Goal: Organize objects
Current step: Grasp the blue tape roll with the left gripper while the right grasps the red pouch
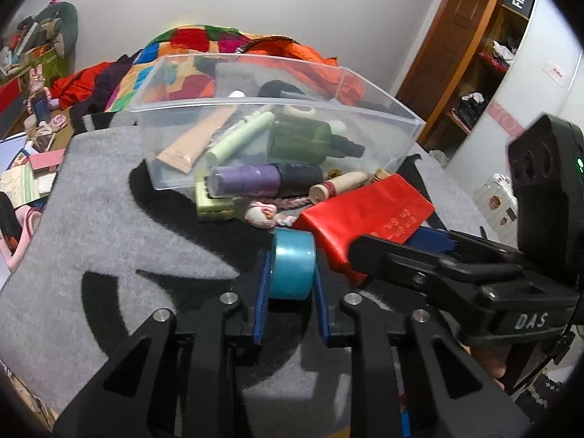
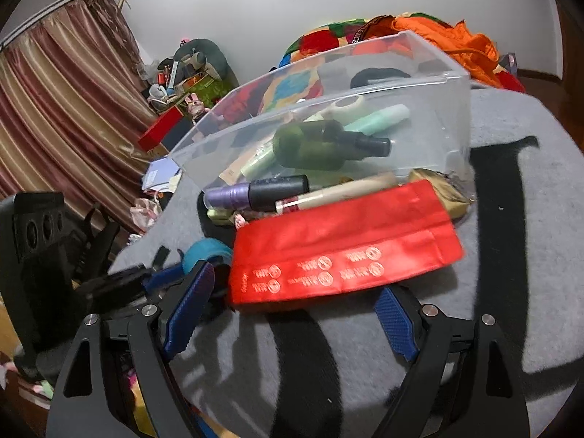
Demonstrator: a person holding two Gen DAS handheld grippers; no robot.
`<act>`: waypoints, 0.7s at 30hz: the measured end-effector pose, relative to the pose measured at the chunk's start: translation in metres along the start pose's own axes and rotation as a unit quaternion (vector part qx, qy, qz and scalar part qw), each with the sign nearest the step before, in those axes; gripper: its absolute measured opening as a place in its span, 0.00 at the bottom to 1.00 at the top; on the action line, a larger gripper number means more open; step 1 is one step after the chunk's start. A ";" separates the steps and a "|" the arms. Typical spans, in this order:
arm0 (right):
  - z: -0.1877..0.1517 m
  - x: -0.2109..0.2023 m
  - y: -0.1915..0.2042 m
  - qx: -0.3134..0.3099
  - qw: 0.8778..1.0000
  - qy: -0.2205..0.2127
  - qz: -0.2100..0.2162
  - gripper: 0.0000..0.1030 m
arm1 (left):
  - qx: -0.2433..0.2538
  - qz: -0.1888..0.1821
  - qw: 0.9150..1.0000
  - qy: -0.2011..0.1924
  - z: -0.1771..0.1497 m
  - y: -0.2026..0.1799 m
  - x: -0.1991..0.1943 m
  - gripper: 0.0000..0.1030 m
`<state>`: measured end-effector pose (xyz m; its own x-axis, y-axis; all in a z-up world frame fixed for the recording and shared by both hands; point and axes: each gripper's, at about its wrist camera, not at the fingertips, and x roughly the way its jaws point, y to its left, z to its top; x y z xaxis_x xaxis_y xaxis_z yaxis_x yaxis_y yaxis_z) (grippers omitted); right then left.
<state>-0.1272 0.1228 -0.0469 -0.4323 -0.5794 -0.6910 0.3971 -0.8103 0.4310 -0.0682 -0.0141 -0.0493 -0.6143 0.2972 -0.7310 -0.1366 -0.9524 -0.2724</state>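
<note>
left wrist view: left gripper (image 1: 292,273) clamped on round teal plastic jar (image 1: 294,269), presumably bound for clear plastic bin (image 1: 365,109); right gripper (image 2: 292,310) spread wide around flat red fabric pouch (image 2: 339,248).

Home bedroom, lived-in & cluttered. Evidence: grey blanket w/ black pattern (image 2: 511,127) spread over what looks like a bed, patchwork quilt (image 1: 189,40) & orange bedding (image 2: 456,40) heaped at the wall end. Striped curtains (image 2: 62,109) on one side, wooden door (image 1: 449,58) & open shelving w/ clothes (image 1: 485,84) on the other. Toiletries in a clear plastic bin (image 1: 383,109), toy bunny (image 2: 193,104), suitcase (image 1: 496,197), misc. boxes along the edges.
</note>
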 end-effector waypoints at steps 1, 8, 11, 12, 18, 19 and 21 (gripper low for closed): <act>0.001 0.002 0.000 0.003 1.000 0.000 0.000 0.70 | 0.002 -0.001 1.000 0.000 0.000 -0.002 0.001 0.20; 0.000 0.006 -0.001 0.007 1.000 0.001 0.022 0.39 | 0.010 0.019 1.000 -0.011 -0.004 -0.004 -0.003 0.17; -0.001 0.003 0.002 -0.003 1.000 -0.003 0.022 0.29 | -0.003 0.017 1.000 -0.015 -0.003 0.003 -0.007 0.17; -0.001 0.002 0.004 -0.008 1.000 -0.005 0.021 0.25 | -0.008 0.014 1.000 -0.015 -0.002 0.005 -0.008 0.17; -0.008 -0.020 0.008 -0.022 0.999 -0.039 -0.001 0.25 | -0.011 0.012 0.999 -0.035 0.006 0.003 -0.021 0.17; -0.008 -0.024 0.009 -0.026 0.999 -0.044 -0.004 0.25 | -0.008 0.011 0.999 -0.039 0.007 0.000 -0.024 0.17; -0.008 -0.032 0.010 -0.032 0.998 -0.054 -0.012 0.25 | -0.001 0.014 0.999 -0.045 0.008 -0.005 -0.028 0.17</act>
<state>-0.1034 0.1341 -0.0253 -0.5254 -0.5689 -0.6327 0.4344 -0.8187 0.3755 -0.0571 -0.0184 -0.0226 -0.6850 0.2635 -0.6792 -0.1168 -0.9600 -0.2546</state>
